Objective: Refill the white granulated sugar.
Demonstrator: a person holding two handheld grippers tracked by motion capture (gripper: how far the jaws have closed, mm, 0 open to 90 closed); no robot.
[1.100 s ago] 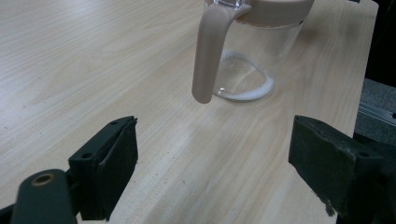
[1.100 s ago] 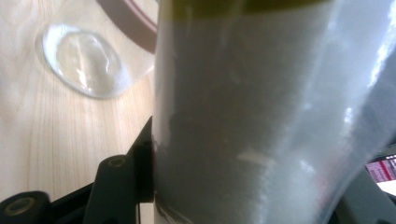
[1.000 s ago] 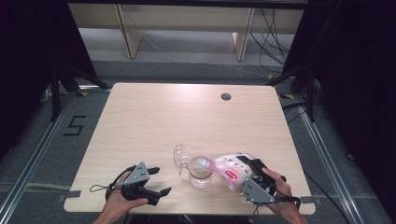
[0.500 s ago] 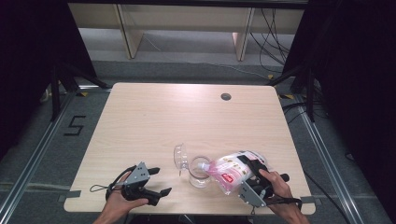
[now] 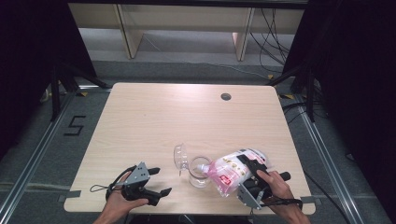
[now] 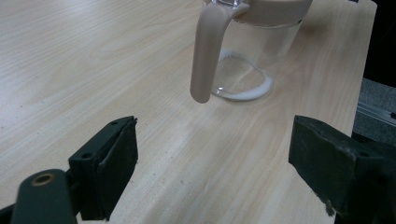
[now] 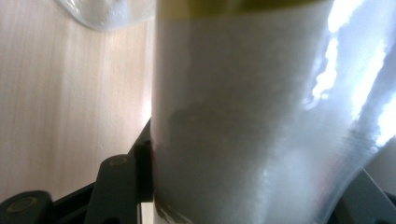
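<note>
Lower right of frame: right gripper (image 5: 243, 169), fingers clamped on a bag (image 5: 231, 170) of white powder, tipped mouth-first over the glass jug (image 5: 199, 171). Jug holds a thin white layer, lid (image 5: 180, 157) flipped open. Lower left: left gripper (image 5: 158, 181) fingers wide apart, empty, on the surface (image 5: 177, 116).

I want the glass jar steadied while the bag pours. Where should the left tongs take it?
By the handle, I'd judge: it hangs free down the clear jar's side facing the open left tongs, and is slim enough for the jaws, approaching level.
</note>
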